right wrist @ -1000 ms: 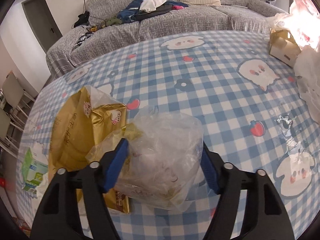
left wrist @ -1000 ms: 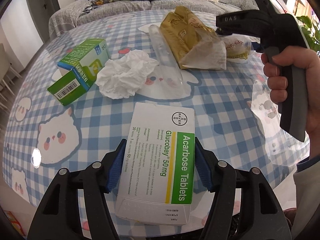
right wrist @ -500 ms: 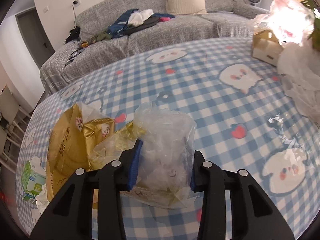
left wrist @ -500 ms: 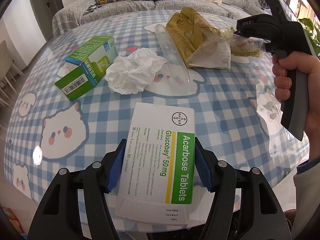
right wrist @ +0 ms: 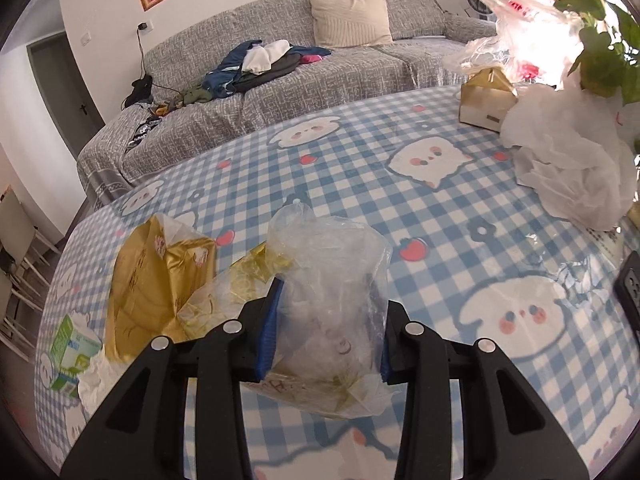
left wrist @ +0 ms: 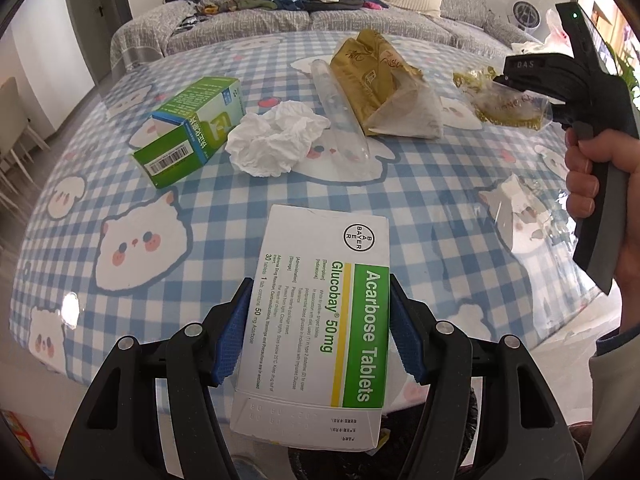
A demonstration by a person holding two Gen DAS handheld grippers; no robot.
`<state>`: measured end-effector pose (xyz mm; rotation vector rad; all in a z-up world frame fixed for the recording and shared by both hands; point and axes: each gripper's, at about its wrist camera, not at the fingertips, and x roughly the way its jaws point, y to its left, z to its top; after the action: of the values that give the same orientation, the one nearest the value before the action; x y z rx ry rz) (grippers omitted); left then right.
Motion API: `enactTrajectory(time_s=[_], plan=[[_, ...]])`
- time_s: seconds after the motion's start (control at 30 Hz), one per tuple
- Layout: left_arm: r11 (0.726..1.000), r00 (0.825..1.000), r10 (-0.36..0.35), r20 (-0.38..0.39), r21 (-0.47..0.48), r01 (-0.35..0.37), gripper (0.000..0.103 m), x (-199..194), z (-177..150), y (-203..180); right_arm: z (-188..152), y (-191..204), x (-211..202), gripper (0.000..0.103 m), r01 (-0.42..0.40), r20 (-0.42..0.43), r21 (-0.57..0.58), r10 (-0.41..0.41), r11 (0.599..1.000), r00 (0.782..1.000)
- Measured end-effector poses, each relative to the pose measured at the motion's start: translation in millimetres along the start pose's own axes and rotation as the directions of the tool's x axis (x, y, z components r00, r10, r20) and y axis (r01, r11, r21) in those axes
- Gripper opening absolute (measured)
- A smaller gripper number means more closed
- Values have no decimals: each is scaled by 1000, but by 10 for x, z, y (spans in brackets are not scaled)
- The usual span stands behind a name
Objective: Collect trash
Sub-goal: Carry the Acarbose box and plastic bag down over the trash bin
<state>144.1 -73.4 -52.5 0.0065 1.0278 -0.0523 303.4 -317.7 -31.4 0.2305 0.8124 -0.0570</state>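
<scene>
My left gripper [left wrist: 318, 326] is shut on a white and green Acarbose tablet box [left wrist: 320, 320], held above the near table edge. My right gripper [right wrist: 326, 328] is shut on a crumpled clear plastic bag [right wrist: 332, 300] with yellowish bits inside, lifted off the table. In the left wrist view the same bag [left wrist: 508, 106] hangs from the right gripper [left wrist: 506, 82] at the upper right, held by a hand [left wrist: 592, 176]. On the checked tablecloth [left wrist: 224, 216] lie a green box [left wrist: 192, 132], a crumpled tissue [left wrist: 276, 140], a clear tube [left wrist: 340, 112] and a gold wrapper [left wrist: 380, 80].
A tan carton [right wrist: 486, 98], white crumpled bags [right wrist: 572, 172] and a clear bag [right wrist: 532, 28] sit at the table's far right, near a plant [right wrist: 604, 40]. A grey sofa [right wrist: 320, 68] with clothes stands behind the table. Chairs [right wrist: 16, 264] stand at the left.
My right gripper has closed on the plastic bag and lifted it up and to the right, away from the gold wrapper. My left gripper, still holding the box, has drawn back a little.
</scene>
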Motion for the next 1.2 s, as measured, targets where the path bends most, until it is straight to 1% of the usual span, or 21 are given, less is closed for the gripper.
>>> enactTrajectory(time_s=[0.17,0.63,0.83,1.0,1.2], plan=[[1000,1000,-8,24,-8,8,62,-128,-98,14,-164,-28,-199,36,8,10,-22,-7,1000,1000],[1000,999,14,48,-8,-14,62,-452,-389,20,-488,-134,-699,36,18,13,-58,-17,998,1000],[1000,997,20,69,-8,-19,62,-625,-502,26,-622,-151,-1033,36,8,34,-72,-5,997,999],[999,996,25,85,-32,-22,62,-736,-621,117,-776,-97,-1340,36,-12,51,-100,17,995,999],[997,996,31,83,-74,-24,62,-808,-785,276,-1014,-2,-1623,36,-21,70,-144,31,989,997]])
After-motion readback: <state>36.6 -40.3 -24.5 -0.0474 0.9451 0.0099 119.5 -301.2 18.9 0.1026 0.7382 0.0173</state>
